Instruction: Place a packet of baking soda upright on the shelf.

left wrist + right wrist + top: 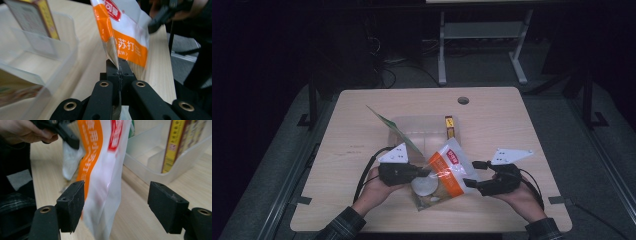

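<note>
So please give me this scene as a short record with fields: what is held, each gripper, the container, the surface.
held thing: orange and white snack bag, lifted by its edge
left gripper: jaws shut on the bag's edge
right gripper: jaws open, bag between them, right pad apart from it
container: clear plastic bin with dividers, behind the bag
in the bin: yellow box, standing at one end
surface: light wooden table

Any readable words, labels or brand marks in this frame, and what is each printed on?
"苏打": white characters on the orange band of the snack bag.
Red logo patch near the bag's top: white characters, cut off, unreadable.
Yellow-edged box in the clear bin: column of characters, too blurred.
Green packet: nothing legible.
</note>
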A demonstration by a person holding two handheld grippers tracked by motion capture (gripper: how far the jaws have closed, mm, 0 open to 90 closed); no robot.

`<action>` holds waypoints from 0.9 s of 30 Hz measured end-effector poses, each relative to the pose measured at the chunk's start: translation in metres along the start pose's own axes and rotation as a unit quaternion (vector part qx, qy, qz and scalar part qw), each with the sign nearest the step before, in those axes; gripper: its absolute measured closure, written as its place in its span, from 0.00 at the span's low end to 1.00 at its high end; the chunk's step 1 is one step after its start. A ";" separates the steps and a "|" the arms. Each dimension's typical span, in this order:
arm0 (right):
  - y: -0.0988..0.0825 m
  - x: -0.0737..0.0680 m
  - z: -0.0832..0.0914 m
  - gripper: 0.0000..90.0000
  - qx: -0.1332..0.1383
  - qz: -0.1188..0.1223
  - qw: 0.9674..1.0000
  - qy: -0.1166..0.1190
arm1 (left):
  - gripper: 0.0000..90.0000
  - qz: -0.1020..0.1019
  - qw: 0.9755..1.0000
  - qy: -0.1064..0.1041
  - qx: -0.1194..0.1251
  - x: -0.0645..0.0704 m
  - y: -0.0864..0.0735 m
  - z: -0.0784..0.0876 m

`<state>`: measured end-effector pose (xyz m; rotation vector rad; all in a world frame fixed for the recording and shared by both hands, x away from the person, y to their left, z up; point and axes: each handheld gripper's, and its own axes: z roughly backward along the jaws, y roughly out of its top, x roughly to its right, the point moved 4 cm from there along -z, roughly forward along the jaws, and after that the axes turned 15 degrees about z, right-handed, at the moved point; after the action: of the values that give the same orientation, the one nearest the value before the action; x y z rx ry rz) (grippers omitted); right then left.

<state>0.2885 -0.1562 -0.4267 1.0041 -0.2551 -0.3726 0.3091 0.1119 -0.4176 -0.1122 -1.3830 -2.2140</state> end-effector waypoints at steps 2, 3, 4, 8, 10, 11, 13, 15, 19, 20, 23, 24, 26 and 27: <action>-0.001 0.000 -0.004 0.32 0.010 -0.007 1.000 0.012 | 1.00 0.003 1.000 0.003 0.012 0.000 0.002 0.004; -0.002 0.000 -0.007 0.32 0.014 -0.013 1.000 0.018 | 1.00 0.003 1.000 0.003 0.015 0.000 0.003 0.004; -0.002 0.000 -0.009 0.32 0.018 -0.014 1.000 0.021 | 1.00 -0.001 1.000 0.005 0.015 0.000 0.004 0.005; -0.001 -0.002 -0.017 0.36 0.036 -0.024 0.998 0.037 | 1.00 0.000 1.000 0.007 0.021 -0.001 0.005 0.007; -0.002 -0.004 -0.023 0.36 0.035 -0.021 0.999 0.034 | 1.00 0.000 1.000 0.006 0.024 0.000 0.006 0.007; -0.002 -0.004 -0.026 0.37 0.035 -0.020 0.998 0.037 | 1.00 0.002 1.000 0.005 0.025 0.000 0.006 0.007; -0.003 -0.003 -0.029 0.44 0.036 -0.021 0.998 0.040 | 1.00 0.001 1.000 0.004 0.026 0.001 0.006 0.008; -0.002 -0.003 -0.030 0.51 0.046 -0.027 0.997 0.052 | 1.00 0.003 1.000 0.003 0.030 0.001 0.007 0.008; -0.003 -0.004 -0.032 0.62 0.047 -0.037 0.996 0.066 | 1.00 0.007 0.999 0.002 0.034 0.000 0.008 0.009; -0.004 -0.004 -0.032 0.68 0.047 -0.035 0.996 0.069 | 1.00 0.006 0.999 0.003 0.032 0.000 0.007 0.009; -0.002 -0.005 -0.031 0.77 0.057 -0.043 0.994 0.081 | 1.00 0.007 0.999 0.005 0.035 0.001 0.008 0.009; -0.002 -0.005 -0.031 0.80 0.059 -0.045 0.994 0.085 | 1.00 0.009 0.999 0.002 0.034 0.000 0.008 0.009; -0.001 -0.006 -0.031 0.86 0.065 -0.051 0.992 0.094 | 1.00 0.010 0.999 0.002 0.036 0.000 0.007 0.008; 0.000 -0.006 -0.031 0.90 0.068 -0.053 0.992 0.098 | 1.00 0.010 0.999 0.002 0.035 0.000 0.007 0.008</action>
<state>0.2947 -0.1302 -0.4430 1.1825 -0.0512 -0.3531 0.3106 0.1163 -0.4077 -0.0964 -1.4483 -2.1465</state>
